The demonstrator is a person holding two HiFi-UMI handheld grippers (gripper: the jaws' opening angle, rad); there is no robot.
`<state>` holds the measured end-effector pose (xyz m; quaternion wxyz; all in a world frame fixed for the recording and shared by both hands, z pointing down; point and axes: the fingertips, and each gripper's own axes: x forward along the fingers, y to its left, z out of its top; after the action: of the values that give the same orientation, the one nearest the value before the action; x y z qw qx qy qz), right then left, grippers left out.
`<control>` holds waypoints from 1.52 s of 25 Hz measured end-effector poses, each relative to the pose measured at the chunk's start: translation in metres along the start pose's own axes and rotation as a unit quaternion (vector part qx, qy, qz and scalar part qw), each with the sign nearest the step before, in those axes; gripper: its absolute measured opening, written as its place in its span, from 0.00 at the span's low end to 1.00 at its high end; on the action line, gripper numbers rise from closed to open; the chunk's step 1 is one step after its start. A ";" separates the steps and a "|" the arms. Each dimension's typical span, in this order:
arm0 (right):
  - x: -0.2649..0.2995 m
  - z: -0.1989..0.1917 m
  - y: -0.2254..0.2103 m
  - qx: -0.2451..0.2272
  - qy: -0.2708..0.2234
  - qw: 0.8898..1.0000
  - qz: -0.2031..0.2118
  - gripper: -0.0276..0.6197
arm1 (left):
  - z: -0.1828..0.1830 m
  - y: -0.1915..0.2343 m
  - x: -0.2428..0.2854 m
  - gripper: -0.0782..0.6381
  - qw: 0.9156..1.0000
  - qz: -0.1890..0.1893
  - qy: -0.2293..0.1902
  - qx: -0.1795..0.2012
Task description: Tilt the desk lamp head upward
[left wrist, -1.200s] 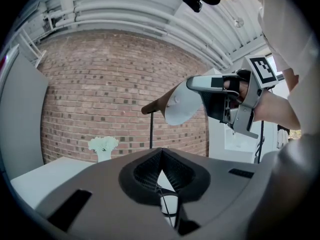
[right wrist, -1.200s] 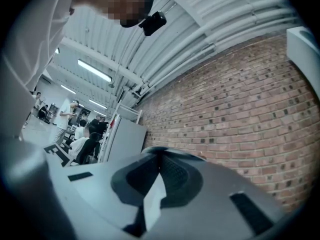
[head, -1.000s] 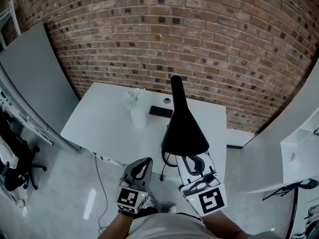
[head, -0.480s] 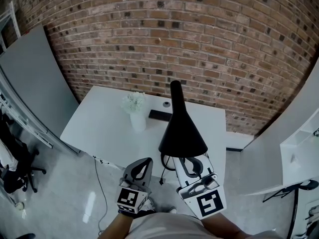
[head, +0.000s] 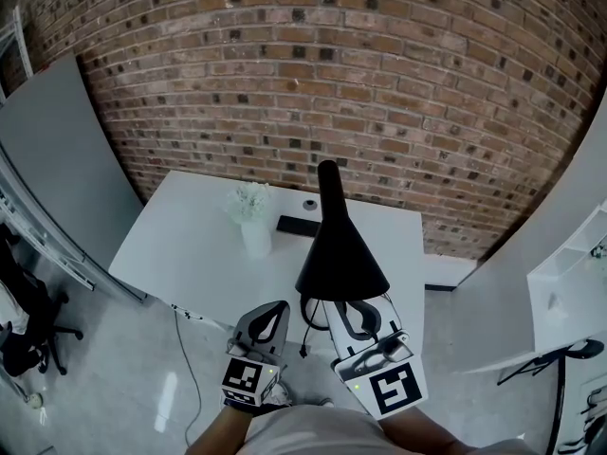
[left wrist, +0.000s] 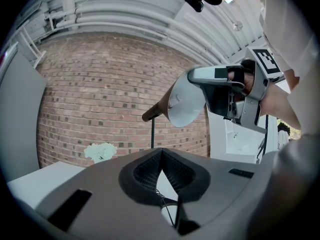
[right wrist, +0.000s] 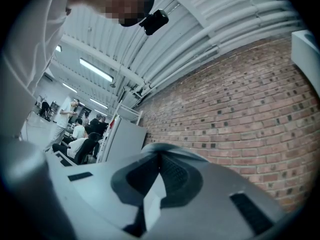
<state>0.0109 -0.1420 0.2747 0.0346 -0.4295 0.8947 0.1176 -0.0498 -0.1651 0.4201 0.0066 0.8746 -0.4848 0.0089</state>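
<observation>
1. Furthest left, our left gripper (head: 273,309) hovers off the near edge of the white table (head: 180,245). Its jaws are pressed together at the tips with nothing between them.
2. On the table stand one vase (head: 254,237) of white flowers, then one flat black slab (head: 296,225) and one small round thing (head: 309,204) too small for us to identify.
3. The single lamp head (head: 340,249), a black cone, sits over the table's near right part. Its long axis runs away from us, narrow neck toward the brick wall (head: 379,83), wide mouth toward us. The left gripper view shows its white inside.
4. The head hides the lamp's base from us. One thin pole (left wrist: 152,133) shows only in the left gripper view. One dark cable (head: 307,322) dangles below the rim.
5. Our right gripper (right wrist: 160,159) is closed on the head's near rim. In the head view its tips are tucked under the cone.
</observation>
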 end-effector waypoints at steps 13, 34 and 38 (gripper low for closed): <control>-0.002 0.007 0.002 -0.005 0.005 1.000 -0.002 0.07 | 0.004 -0.002 0.003 0.12 1.000 -0.008 -0.008 -0.006; -0.007 0.011 0.003 -0.019 -0.007 1.000 0.007 0.07 | 0.003 -0.006 -0.001 0.12 1.000 -0.006 -0.005 -0.010; -0.013 0.009 0.004 -0.017 -0.015 1.000 0.011 0.07 | -0.003 -0.013 -0.002 0.12 1.000 -0.009 0.002 -0.014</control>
<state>0.0157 -0.1274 0.2688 0.0393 -0.4186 0.8966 0.1393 -0.0403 -0.1563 0.4227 0.0196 0.8786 -0.4771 0.0043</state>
